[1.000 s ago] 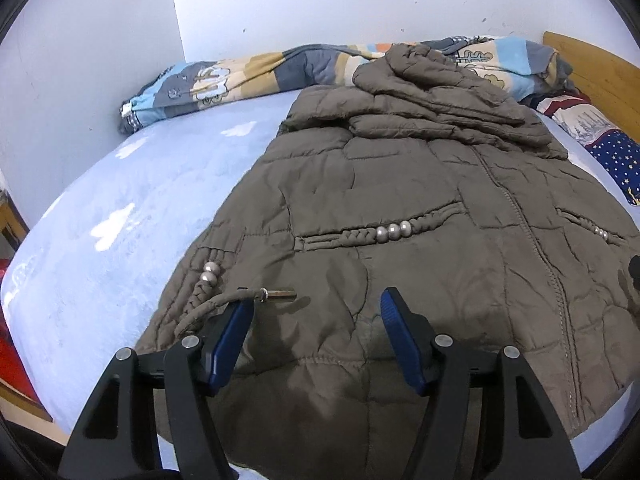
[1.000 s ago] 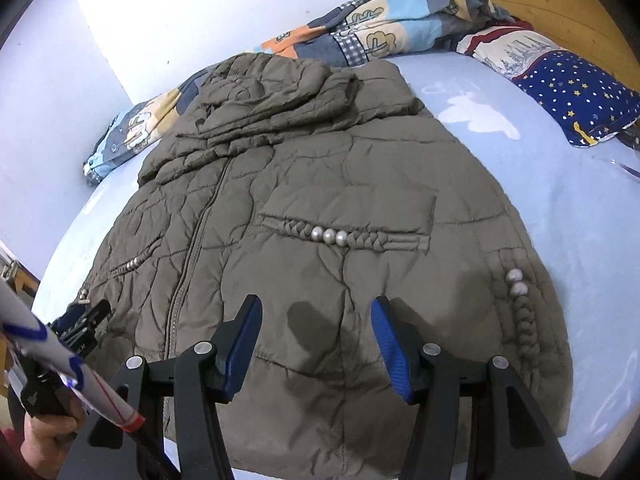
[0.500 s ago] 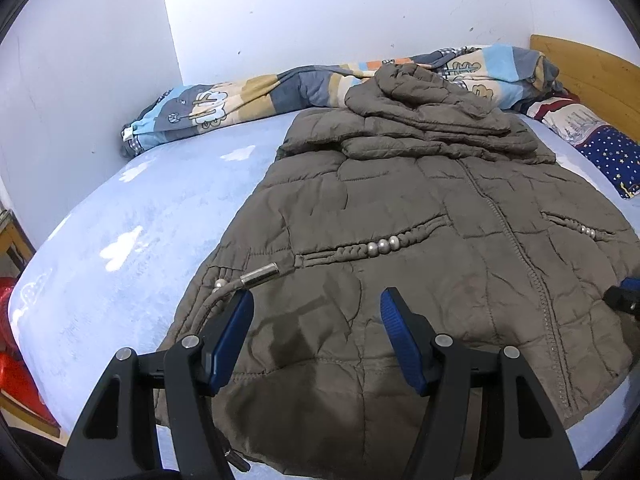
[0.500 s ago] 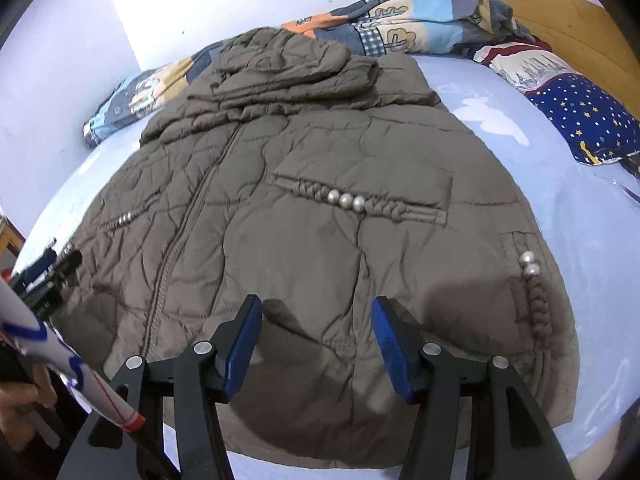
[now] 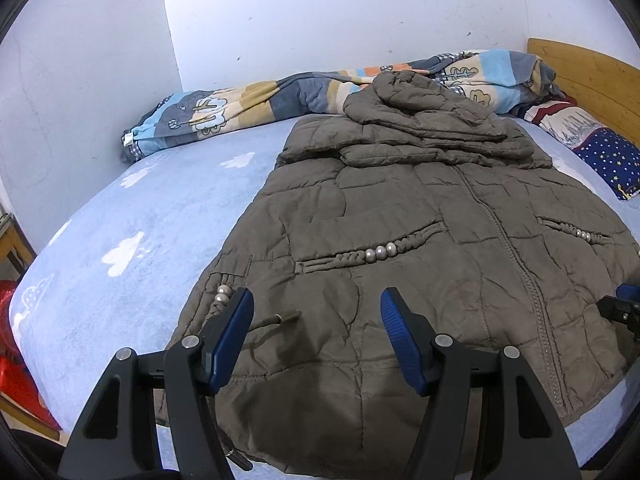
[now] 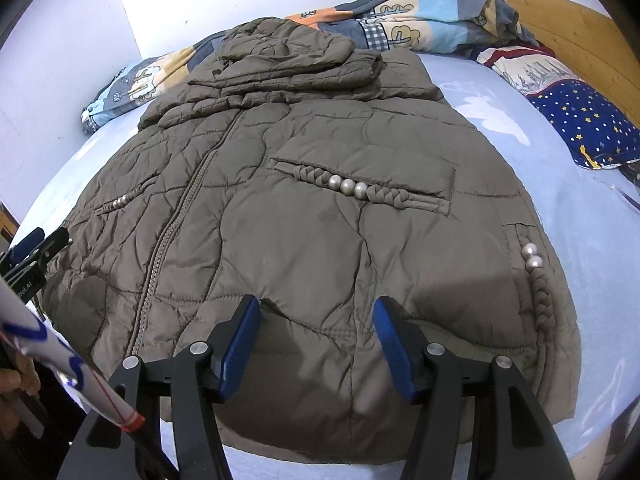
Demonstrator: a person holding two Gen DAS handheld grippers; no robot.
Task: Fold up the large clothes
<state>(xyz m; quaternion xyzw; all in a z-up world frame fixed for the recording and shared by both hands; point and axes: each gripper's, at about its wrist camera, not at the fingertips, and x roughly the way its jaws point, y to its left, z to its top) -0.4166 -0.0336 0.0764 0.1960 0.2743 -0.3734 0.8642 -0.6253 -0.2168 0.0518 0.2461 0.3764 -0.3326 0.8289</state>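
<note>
A brown quilted jacket [image 5: 400,240] lies front up on the light blue bed [image 5: 140,232], its zipper shut and its sleeves and hood folded across the top. My left gripper [image 5: 316,300] hovers over the hem's left corner, open, with nothing between its blue pads; a metal-tipped drawstring [image 5: 280,318] lies just ahead of it. Over the hem's right part of the jacket [image 6: 300,220] my right gripper [image 6: 317,304] hangs with its jaws opening and nothing between them. The left gripper [image 6: 36,244] also shows at the jacket's left edge in the right wrist view.
A patterned quilt [image 5: 260,104] is bunched along the wall behind the jacket. A starry blue pillow [image 6: 588,120] and a wooden headboard [image 6: 572,36] are at the right. A hand [image 6: 16,376] and a white marked rod [image 6: 60,360] fill the lower left. Something red [image 5: 16,360] sits beside the bed.
The right gripper has sunk closer to the hem and rolled a little, and its jaws stand slightly wider. The left gripper has stayed about where it was.
</note>
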